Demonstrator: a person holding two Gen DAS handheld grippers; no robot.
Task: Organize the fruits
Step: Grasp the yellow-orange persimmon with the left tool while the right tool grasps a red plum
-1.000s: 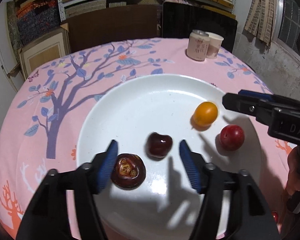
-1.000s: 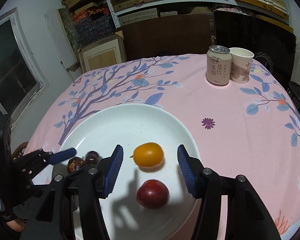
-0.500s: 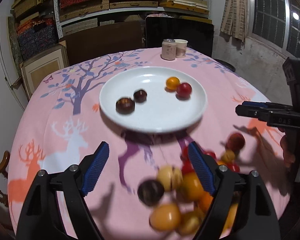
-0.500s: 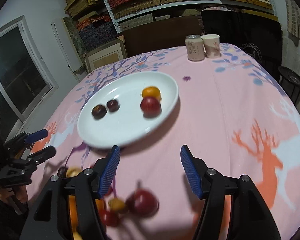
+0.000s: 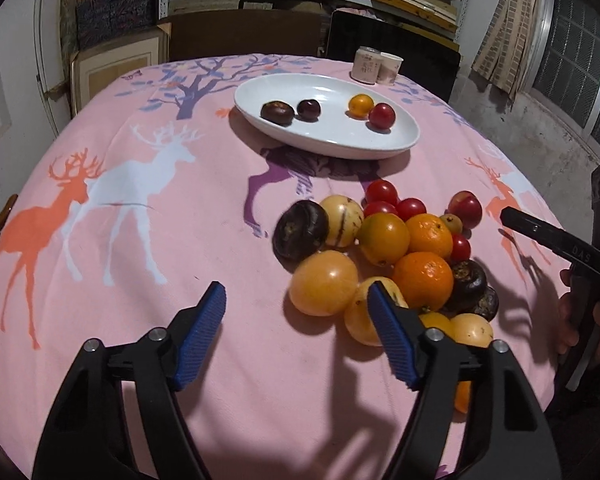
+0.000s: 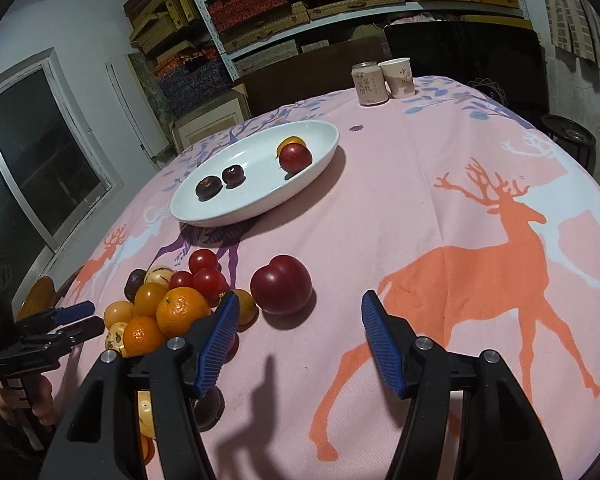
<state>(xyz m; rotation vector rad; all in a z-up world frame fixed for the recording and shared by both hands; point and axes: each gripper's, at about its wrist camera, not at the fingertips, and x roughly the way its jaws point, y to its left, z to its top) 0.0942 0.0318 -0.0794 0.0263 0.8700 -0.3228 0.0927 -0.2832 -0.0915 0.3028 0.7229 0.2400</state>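
A white oval plate (image 5: 328, 148) holds two dark fruits (image 5: 277, 113), an orange one (image 5: 360, 105) and a red one (image 5: 382, 116). Nearer me a pile of loose fruit (image 5: 384, 240) lies on the pink cloth: oranges, yellow fruits, red tomatoes, dark ones. My left gripper (image 5: 295, 294) hovers just short of the pile's left side, its jaws closing with nothing between them; its right finger overlaps a yellow fruit (image 5: 324, 284). My right gripper (image 6: 300, 300) is open and empty, with a big red plum (image 6: 281, 290) just beyond its left finger. The pile (image 6: 168, 308) lies left of it.
A drink can (image 6: 369, 83) and a paper cup (image 6: 398, 78) stand at the far edge of the round table. Shelves of boxes fill the back wall. A dark chair (image 5: 392, 40) stands behind the table. A hand (image 5: 572, 320) holds the right gripper at the table's right edge.
Both grippers have pulled back from over the plate toward the near side of the table. The loose fruit pile has come into view. The plate now lies farther off.
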